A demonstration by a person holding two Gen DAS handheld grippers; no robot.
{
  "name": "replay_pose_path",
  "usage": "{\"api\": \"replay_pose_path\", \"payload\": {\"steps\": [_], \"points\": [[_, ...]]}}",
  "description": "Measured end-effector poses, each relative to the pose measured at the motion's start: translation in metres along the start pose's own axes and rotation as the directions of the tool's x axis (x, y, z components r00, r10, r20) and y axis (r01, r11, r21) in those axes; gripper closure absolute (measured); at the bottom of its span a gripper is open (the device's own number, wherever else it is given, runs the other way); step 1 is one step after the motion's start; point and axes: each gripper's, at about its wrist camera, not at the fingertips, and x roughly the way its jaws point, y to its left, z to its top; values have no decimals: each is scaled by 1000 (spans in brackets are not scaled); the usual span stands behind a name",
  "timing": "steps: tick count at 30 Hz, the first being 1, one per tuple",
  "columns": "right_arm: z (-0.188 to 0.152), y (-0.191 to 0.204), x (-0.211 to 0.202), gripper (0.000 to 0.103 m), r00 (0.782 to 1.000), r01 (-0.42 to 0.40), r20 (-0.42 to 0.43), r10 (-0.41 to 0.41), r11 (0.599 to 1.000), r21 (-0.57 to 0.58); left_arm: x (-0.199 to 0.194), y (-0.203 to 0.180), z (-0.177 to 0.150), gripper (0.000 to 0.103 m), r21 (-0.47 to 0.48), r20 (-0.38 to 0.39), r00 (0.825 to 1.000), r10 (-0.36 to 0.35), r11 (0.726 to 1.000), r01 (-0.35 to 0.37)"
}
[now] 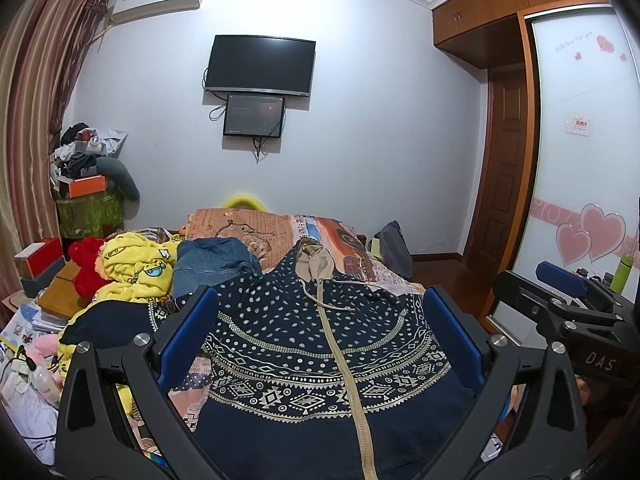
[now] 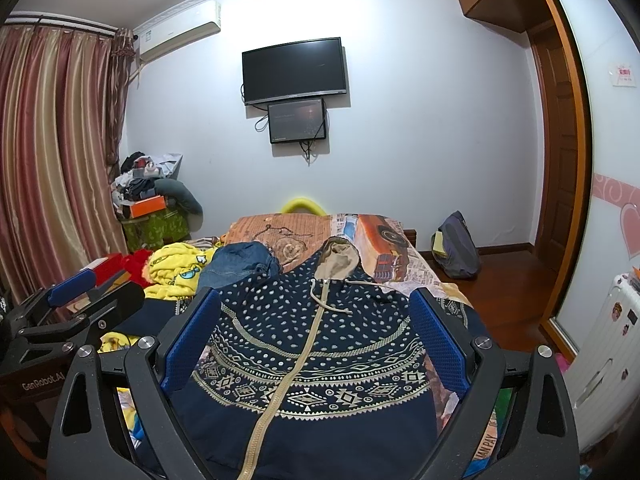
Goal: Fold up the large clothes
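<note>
A navy zip hoodie (image 1: 304, 344) with cream dots, geometric bands, a beige zipper and beige-lined hood lies flat on the bed, front up, hood at the far end; it also shows in the right wrist view (image 2: 320, 352). My left gripper (image 1: 320, 336) is open and empty, held above the hoodie's lower half. My right gripper (image 2: 316, 340) is open and empty too, above the same area. The right gripper shows at the right edge of the left wrist view (image 1: 560, 292); the left gripper shows at the left edge of the right wrist view (image 2: 76, 300).
The bed (image 1: 340, 236) has a printed cover. A pile of other clothes lies to the left: yellow cartoon garment (image 1: 136, 264), jeans (image 1: 212, 260), red item (image 1: 86, 260). A backpack (image 2: 456, 246) sits on the wooden floor to the right, by the wardrobe (image 1: 580, 140).
</note>
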Motion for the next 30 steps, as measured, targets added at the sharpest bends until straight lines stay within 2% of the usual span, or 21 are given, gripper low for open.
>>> {"api": "replay_pose_path", "payload": {"steps": [11,21,24,30], "points": [[-1,2,10,9,1000,-3,-23,3,1000,-3,9,3,-1,0,-9,-19,1000,-4,1000,4],[4,-1,50,9,995,-5,-97,4,1000,-10,46,26,1,0,-39,-71,997,19,999,-22],[5,-2,71,9,992,-6,-128,5,1000,-11,67,41,3,0,-63,-99,994,39,997,-46],[11,-10,121,9,983,-5,-186,1,1000,-18,117,86,2,0,-113,-166,976,144,980,-164]]}}
